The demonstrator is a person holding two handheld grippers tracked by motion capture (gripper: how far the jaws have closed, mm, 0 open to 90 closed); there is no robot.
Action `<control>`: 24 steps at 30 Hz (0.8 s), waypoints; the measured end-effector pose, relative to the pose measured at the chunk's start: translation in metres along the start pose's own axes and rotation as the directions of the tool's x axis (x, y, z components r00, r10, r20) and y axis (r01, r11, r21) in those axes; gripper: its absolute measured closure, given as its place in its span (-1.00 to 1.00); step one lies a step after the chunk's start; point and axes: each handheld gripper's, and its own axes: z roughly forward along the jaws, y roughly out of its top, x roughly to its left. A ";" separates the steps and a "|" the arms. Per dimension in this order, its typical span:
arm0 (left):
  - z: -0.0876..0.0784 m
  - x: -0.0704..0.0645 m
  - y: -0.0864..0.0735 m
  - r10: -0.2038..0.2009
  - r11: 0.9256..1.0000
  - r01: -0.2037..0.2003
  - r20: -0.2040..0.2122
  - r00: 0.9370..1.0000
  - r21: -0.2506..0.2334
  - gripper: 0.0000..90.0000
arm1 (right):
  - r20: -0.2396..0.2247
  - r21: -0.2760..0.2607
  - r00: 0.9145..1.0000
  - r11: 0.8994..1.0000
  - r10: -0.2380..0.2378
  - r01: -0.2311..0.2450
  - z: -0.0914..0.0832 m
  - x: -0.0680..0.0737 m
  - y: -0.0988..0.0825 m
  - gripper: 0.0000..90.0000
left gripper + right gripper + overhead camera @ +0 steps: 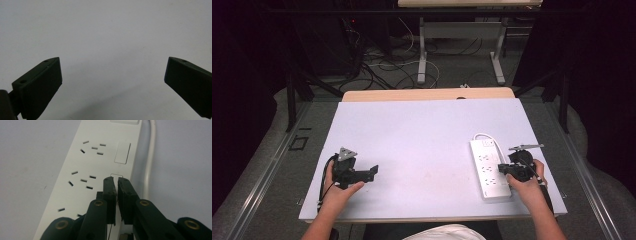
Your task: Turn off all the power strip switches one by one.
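two grippers, one power strip: right tool over a rocker switch

two grippers rest over a white table [422, 135]; left gripper [371, 172] lies at the near left, held by a hand, jaws spread wide with nothing between them; left gripper view confirms bare surface under it; right gripper [117, 181] stands at the near right, jaws drawn almost together with a thin gap, nothing held; its tips sit over a switch [116, 175] on the power strip [488, 170], contact not certain; strip lies flat, lengthwise away from the person, cord [150, 157] running along its far side and looping at the top end; judged rigid, light, smooth plastic, likely to slide if pushed; best taken across its narrow width by the long edges; switches want a closed tip pressing down.
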 end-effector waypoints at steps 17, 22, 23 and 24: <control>0.001 -0.001 0.000 -0.006 1.000 0.006 0.002 1.000 -0.006 -0.97 | 0.009 0.017 1.000 1.000 -0.009 0.009 0.001 0.000 -0.001 0.97; 0.000 0.000 0.000 0.000 1.000 0.000 0.002 1.000 -0.001 -0.97 | 0.002 0.013 1.000 1.000 -0.014 0.014 0.001 -0.001 -0.001 0.97; 0.000 0.000 0.000 -0.001 1.000 0.001 0.001 1.000 -0.001 -0.97 | 0.002 0.012 1.000 1.000 -0.014 0.014 0.001 -0.002 -0.001 0.97; 0.000 0.000 0.000 0.000 1.000 0.000 0.002 1.000 -0.001 -0.97 | 0.001 0.012 1.000 1.000 -0.013 0.013 0.001 -0.002 -0.001 0.97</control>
